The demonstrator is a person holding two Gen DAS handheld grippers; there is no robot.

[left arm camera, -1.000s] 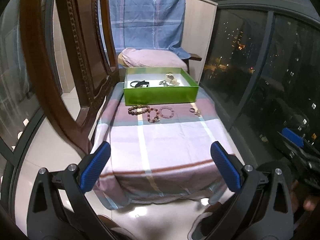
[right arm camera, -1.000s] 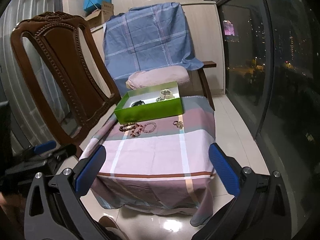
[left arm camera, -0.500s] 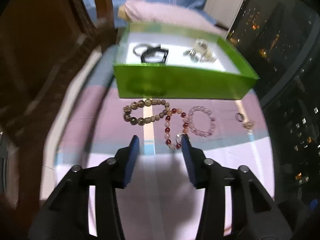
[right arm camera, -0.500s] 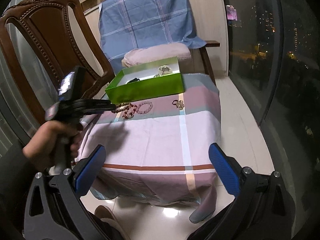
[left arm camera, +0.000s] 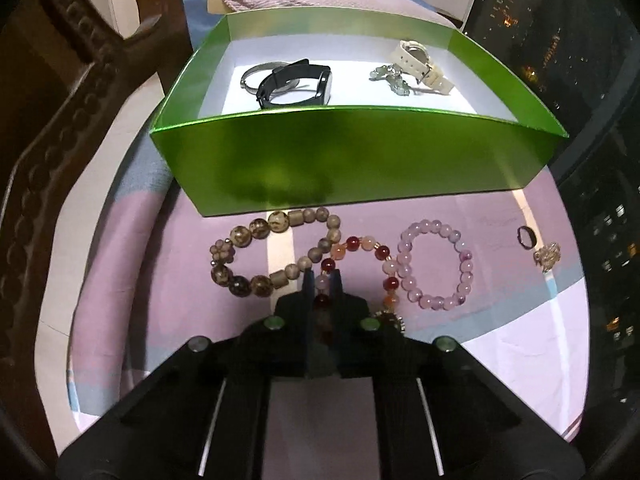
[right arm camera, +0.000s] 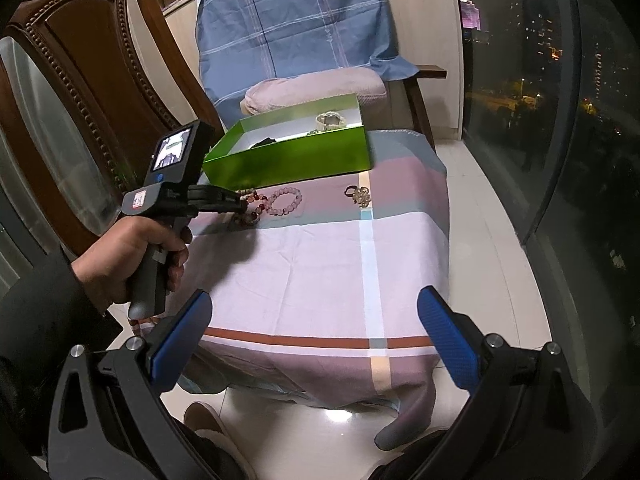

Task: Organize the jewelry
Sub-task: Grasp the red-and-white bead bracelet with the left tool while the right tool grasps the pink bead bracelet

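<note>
My left gripper (left arm camera: 321,280) is shut on the red and orange bead bracelet (left arm camera: 362,246), which lies on the cloth in front of the green box (left arm camera: 360,160). A brown bead bracelet (left arm camera: 256,256) lies to its left and a pale purple bead bracelet (left arm camera: 436,264) to its right. A small ring (left arm camera: 525,237) and a pale charm (left arm camera: 547,255) lie further right. The box holds a black watch (left arm camera: 296,80), a white watch (left arm camera: 420,60) and a greenish trinket (left arm camera: 394,78). My right gripper (right arm camera: 316,340) is open and empty, back from the table's near edge. The left gripper also shows in the right wrist view (right arm camera: 242,204).
The table wears a pink plaid cloth (right arm camera: 320,264). A carved wooden chair (right arm camera: 80,80) stands at the left. A chair with a blue cloth (right arm camera: 296,24) and a pink cushion (right arm camera: 316,88) stands behind the box. Dark glass windows (right arm camera: 560,120) run along the right.
My left gripper moved forward to the bracelets, came down and closed from open onto the red and orange bracelet. My right gripper has hardly moved and stays open.
</note>
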